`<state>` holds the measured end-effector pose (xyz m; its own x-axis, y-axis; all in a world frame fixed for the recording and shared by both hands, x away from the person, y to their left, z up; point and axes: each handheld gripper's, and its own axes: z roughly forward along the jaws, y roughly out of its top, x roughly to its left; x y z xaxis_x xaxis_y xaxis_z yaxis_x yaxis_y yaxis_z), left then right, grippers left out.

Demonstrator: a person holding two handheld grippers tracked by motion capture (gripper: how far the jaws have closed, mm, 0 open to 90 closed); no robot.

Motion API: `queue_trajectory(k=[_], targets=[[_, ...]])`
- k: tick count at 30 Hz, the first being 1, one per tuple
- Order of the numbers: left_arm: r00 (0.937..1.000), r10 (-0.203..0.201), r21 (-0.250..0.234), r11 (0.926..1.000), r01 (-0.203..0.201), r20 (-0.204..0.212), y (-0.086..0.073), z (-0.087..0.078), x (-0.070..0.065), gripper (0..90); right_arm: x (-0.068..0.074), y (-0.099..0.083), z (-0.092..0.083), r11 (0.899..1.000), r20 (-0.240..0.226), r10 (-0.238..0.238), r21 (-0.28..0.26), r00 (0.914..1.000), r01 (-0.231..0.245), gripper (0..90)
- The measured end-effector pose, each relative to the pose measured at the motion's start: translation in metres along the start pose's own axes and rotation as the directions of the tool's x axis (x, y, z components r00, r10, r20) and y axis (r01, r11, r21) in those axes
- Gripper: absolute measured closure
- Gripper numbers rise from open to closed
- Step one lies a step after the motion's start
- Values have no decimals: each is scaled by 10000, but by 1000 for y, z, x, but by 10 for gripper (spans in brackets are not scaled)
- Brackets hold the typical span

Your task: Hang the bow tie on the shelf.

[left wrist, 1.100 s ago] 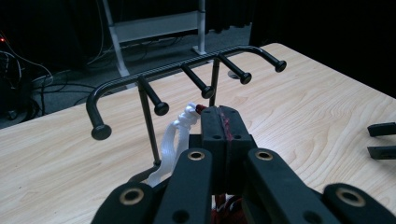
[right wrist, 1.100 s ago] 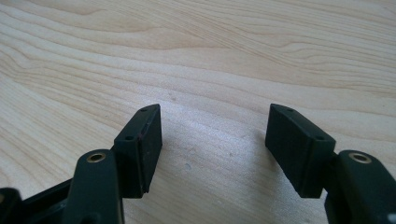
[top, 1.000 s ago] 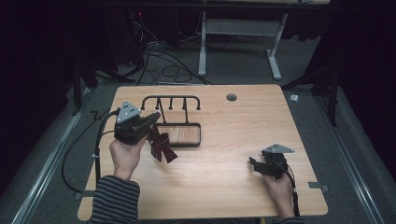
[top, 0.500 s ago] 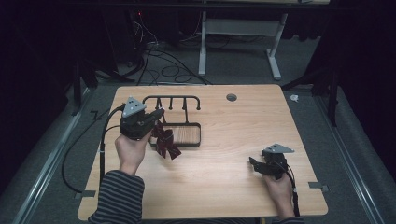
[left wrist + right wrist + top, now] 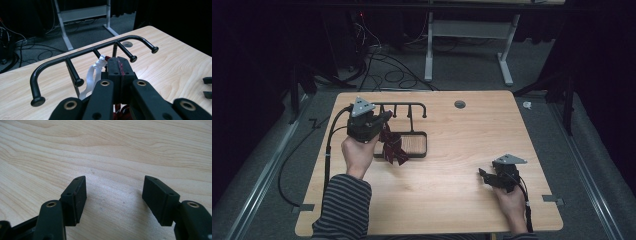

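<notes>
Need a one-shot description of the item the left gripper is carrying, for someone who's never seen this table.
On the wooden table, look left to the black peg rack standing on its slatted tray. Just in front of its pegs, the left gripper is shut on a dark red patterned bow that hangs below its jaws. It has a white loop and is the one soft fabric thing there.
</notes>
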<state>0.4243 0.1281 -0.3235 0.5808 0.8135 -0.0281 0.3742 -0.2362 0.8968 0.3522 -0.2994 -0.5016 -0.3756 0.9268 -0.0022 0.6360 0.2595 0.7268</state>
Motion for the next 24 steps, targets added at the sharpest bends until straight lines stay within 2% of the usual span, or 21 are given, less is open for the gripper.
queue_trajectory(k=[12,24], targets=[[9999,-63,71,10000,64,-123,8,12,2,900,0,0,0,10000,-28,55,-22,10000,-55,376],[9999,-25,120,9999,27,-103,15,26,-1,900,0,0,0,10000,-30,59,-8,10000,-59,376]])
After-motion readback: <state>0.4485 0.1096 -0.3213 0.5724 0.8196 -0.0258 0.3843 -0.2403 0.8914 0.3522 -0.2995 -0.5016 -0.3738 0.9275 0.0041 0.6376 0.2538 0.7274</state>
